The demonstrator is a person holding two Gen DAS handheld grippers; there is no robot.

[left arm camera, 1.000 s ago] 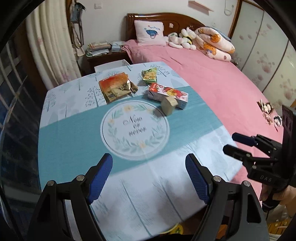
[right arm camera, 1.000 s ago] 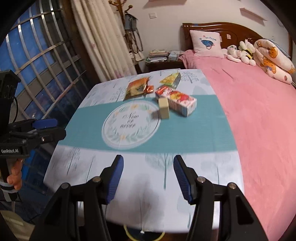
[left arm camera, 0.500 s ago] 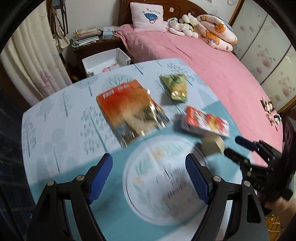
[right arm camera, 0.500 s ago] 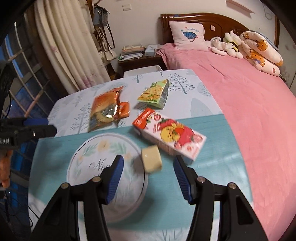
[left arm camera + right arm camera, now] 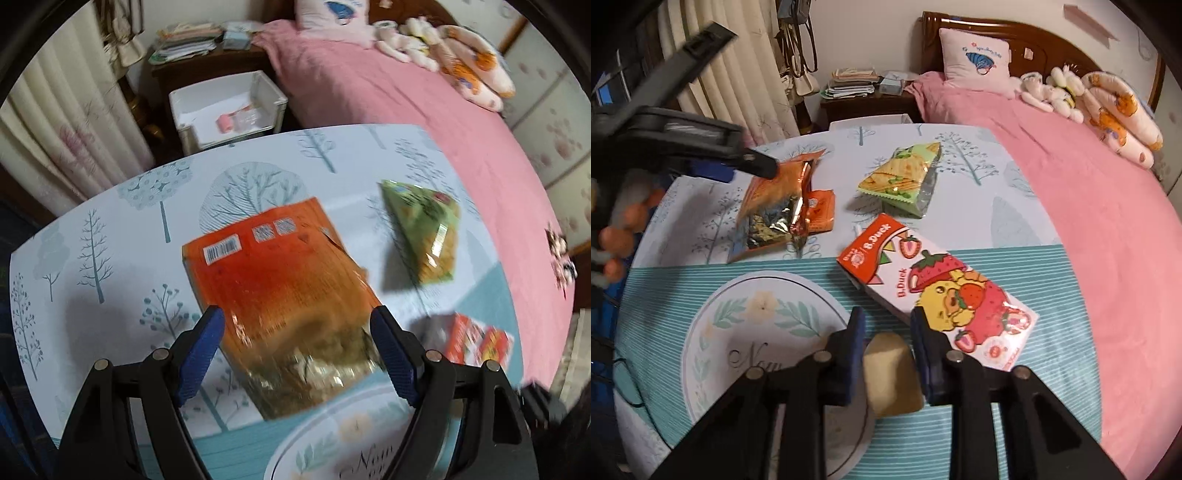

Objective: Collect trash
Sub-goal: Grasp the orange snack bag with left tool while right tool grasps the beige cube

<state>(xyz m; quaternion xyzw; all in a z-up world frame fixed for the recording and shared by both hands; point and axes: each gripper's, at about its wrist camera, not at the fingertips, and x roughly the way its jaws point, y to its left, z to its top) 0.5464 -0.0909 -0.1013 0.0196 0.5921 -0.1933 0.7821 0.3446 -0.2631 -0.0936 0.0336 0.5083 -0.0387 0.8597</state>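
Right tool (image 5: 886, 339) clamped on a small beige block (image 5: 892, 373), blue pads pressing both sides, on the teal band of the desk (image 5: 1015, 435). Just beside it, a strawberry B.Duck carton (image 5: 942, 295) lying flat. Left tool (image 5: 297, 347) spread wide, pads apart on either side of an opened orange snack bag (image 5: 280, 295), gripping nothing. Farther out, a green triangular snack packet (image 5: 424, 232) near the desk's far edge. Beyond the desk, a white bin (image 5: 225, 107) beside a pink bed (image 5: 406, 96).
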